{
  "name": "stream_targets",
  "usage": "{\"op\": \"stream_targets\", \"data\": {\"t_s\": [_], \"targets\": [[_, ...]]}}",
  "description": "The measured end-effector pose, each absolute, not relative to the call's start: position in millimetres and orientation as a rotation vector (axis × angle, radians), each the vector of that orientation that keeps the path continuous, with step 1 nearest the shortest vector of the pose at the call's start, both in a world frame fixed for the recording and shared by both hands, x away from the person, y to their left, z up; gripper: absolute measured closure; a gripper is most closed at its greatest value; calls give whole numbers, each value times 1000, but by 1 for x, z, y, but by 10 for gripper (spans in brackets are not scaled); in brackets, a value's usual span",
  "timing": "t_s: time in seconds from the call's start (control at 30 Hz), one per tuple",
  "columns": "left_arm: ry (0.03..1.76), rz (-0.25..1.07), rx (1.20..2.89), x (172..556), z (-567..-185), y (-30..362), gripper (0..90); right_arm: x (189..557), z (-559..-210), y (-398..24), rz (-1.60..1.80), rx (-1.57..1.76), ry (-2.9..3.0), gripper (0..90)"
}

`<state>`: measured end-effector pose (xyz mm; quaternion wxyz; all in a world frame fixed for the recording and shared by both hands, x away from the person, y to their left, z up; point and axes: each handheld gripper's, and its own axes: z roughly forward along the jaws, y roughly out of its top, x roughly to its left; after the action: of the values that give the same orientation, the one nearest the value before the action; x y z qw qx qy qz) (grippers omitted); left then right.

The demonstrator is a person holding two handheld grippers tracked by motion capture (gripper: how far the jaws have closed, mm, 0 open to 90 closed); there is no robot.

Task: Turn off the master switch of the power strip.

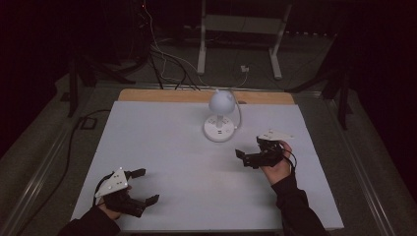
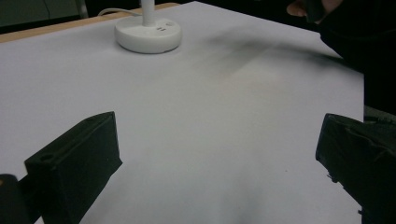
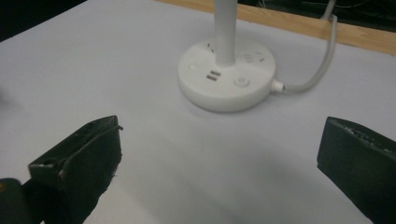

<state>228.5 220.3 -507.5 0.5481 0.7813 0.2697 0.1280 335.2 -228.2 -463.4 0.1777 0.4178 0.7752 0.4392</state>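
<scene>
A white desk lamp (image 1: 219, 116) with a round base (image 1: 219, 130) and a globe head stands at the back middle of the white table (image 1: 162, 147). My left gripper (image 1: 145, 186) hovers open and holds nothing near the front left corner; in its own view the lamp base (image 2: 148, 35) lies far ahead. My right gripper (image 1: 244, 158) is open and holds nothing, to the right of the lamp and pointing left. In the right gripper view the base (image 3: 226, 79) with its button (image 3: 240, 82) sits just beyond the spread jaws.
The lamp's white cable (image 3: 317, 70) runs off its base toward the table's wooden back edge (image 1: 147, 95). More cables and a white stand (image 1: 201, 49) lie on the dark floor behind. Black tripod legs (image 1: 74, 78) flank the table.
</scene>
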Motion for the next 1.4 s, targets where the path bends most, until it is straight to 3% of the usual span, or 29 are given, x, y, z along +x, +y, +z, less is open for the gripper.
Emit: {"op": "stream_targets", "data": {"t_s": [0.5,1.4], "targets": [[636,306,1852,228,-507,220,4,281,-476,-266,1246,1172,2181,0],[629,305,1859,228,-508,219,4,246,-518,-309,1154,1208,2271,0]]}}
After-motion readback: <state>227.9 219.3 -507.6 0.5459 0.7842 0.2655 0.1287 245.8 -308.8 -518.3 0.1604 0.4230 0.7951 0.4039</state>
